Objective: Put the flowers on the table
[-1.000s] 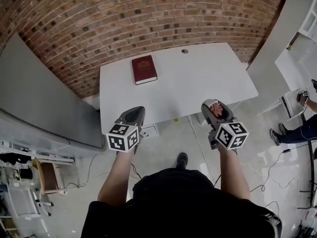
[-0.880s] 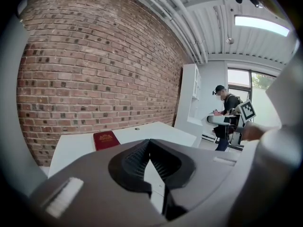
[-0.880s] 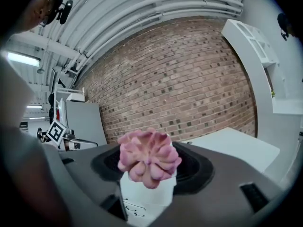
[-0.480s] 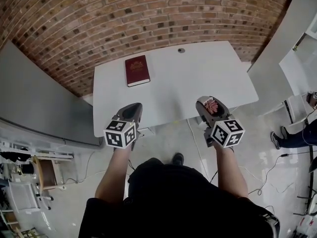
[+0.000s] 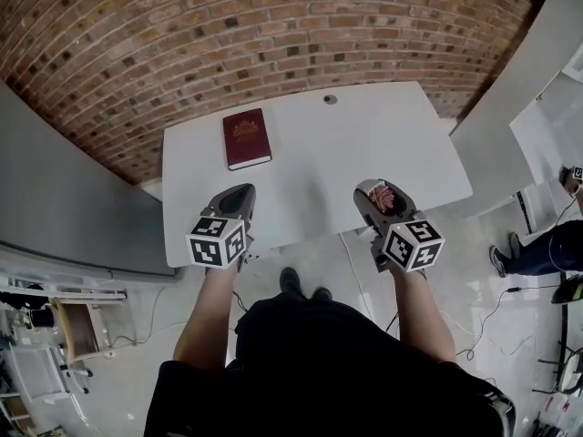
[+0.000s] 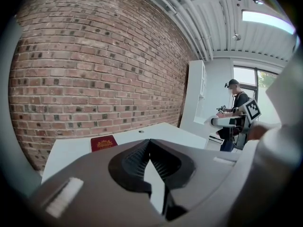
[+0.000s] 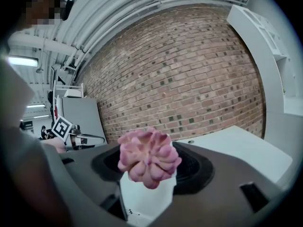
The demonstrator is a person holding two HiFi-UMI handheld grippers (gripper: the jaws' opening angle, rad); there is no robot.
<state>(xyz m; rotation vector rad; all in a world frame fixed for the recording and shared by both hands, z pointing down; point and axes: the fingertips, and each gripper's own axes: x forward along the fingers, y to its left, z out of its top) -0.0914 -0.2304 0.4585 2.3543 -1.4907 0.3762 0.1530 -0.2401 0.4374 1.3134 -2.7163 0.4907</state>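
Here, item by item.

Head view:
- A white rectangular table (image 5: pixel 364 144) stands against a red brick wall (image 5: pixel 273 35).
- A dark red hardcover book (image 5: pixel 247 138) with a gold emblem lies flat on the table's far left part.
- A small round hole (image 5: pixel 330 99) sits near the table's far edge, about mid-width.
- The left gripper (image 5: pixel 239 192), grey with a marker cube, has its tip over the table's near edge on the left side, well apart from the book.
- The right gripper (image 5: pixel 372 189) has its tip over the table's near edge on the right side.
- A pink many-petalled flower (image 5: pixel 385 197) sits between the right gripper's jaws, not set on the tabletop.

Left gripper view:
- The ribbed jaws meet at their tips, with nothing between them.
- Beyond them lies the table, with the book at its left and the brick wall behind.

Right gripper view:
- The jaws stand wide and clamp a white pot (image 7: pixel 144 195) from both sides.
- The flower rises from the pot, upright, above jaw level.
- The table shows beyond the jaws at the right, its hole near the wall.
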